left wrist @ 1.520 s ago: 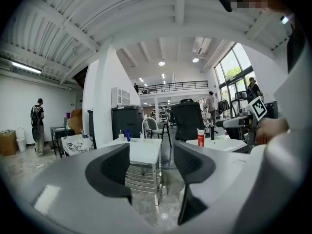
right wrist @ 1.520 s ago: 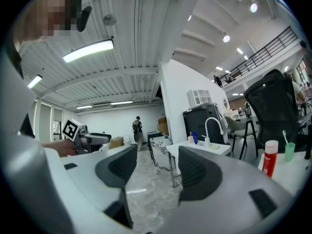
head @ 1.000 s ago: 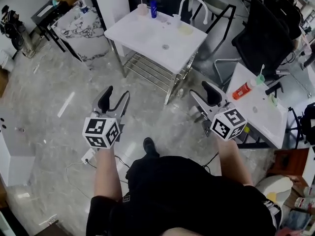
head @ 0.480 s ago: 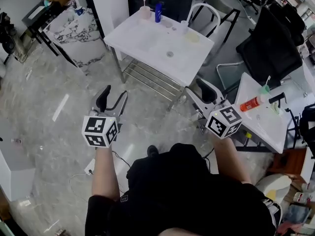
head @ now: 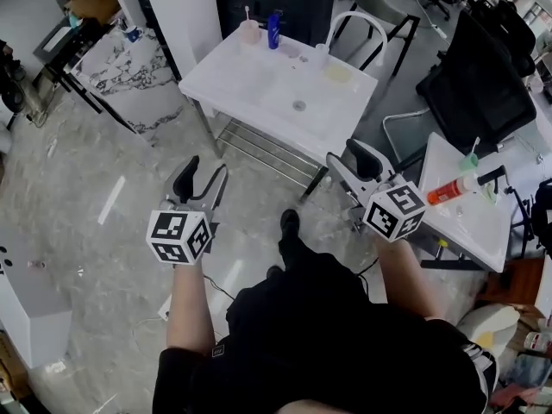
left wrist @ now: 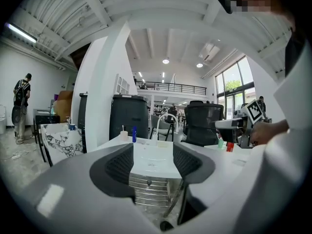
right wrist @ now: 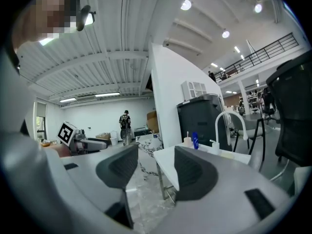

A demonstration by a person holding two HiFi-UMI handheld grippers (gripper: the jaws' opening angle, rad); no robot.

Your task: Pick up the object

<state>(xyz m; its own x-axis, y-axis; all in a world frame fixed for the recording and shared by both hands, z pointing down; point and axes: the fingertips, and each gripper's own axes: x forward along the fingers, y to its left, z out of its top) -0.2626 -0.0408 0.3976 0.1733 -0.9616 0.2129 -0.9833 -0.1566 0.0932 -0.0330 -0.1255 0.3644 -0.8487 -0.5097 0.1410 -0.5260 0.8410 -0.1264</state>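
A white sink table (head: pixel 259 89) stands ahead of me, out of reach of both grippers. At its far edge are a pink cup with a toothbrush (head: pixel 250 31), a blue bottle (head: pixel 273 26), a small clear cup (head: pixel 321 52) and a curved white faucet (head: pixel 358 20). A pale yellow pad (head: pixel 338 73) lies near the basin drain (head: pixel 298 105). My left gripper (head: pixel 202 176) is open and empty above the floor. My right gripper (head: pixel 348 162) is also open and empty, near the table's front right corner. The blue bottle (left wrist: pixel 134 134) shows between the left jaws, and the blue bottle (right wrist: pixel 195 140) shows beyond the right jaws.
A second white table (head: pixel 461 210) at the right holds a red bottle (head: pixel 455 188) and a green bottle (head: pixel 470 158). A black office chair (head: pixel 479 80) stands behind it. A marble-patterned block (head: pixel 142 63) and a white pillar (head: pixel 177 7) are at the left. A person (right wrist: pixel 125 126) stands far back.
I have stepped forward, one foot now ahead on the floor, and the sink table sits a little nearer. Both grippers stay open and empty.
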